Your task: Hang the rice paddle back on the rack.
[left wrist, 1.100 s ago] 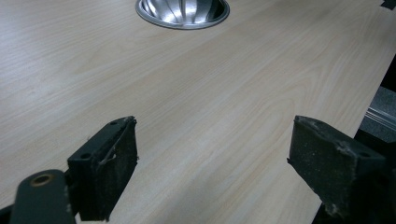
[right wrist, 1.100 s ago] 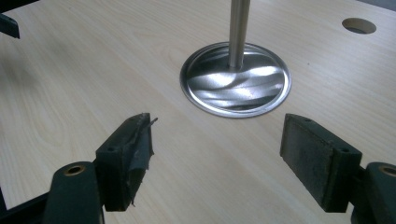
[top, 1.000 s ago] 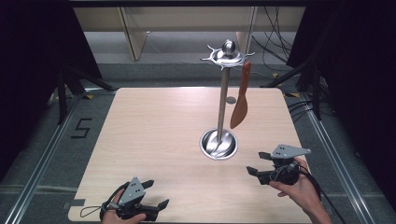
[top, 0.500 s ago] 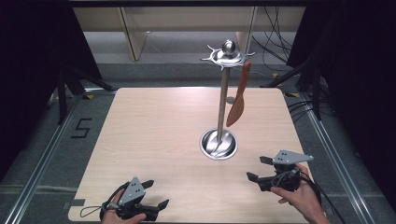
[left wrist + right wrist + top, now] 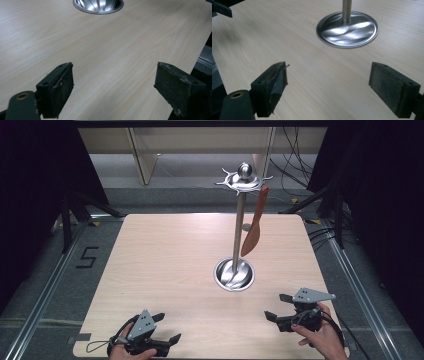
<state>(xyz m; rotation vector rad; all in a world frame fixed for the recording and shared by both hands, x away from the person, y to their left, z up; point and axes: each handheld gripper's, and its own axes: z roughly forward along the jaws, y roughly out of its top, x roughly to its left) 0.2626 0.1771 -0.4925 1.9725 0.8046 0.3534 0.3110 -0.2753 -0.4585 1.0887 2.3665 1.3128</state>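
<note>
Tabletop (image 5: 165, 260) of pale wood carries a steel utensil stand (image 5: 239, 220) right of centre, its round base (image 5: 234, 274) nearer the right edge. A brown spatula (image 5: 254, 225) hangs from the stand's top ring on the right side, tip clear of the base. The left claw (image 5: 162, 334) rests near the front edge, jaws spread wide and empty; the right claw (image 5: 276, 307) hovers near the front right corner, likewise spread and empty. Risk, as I judge it: a careless reach could knock the slim pole and set the spatula swinging off its hook.
</note>
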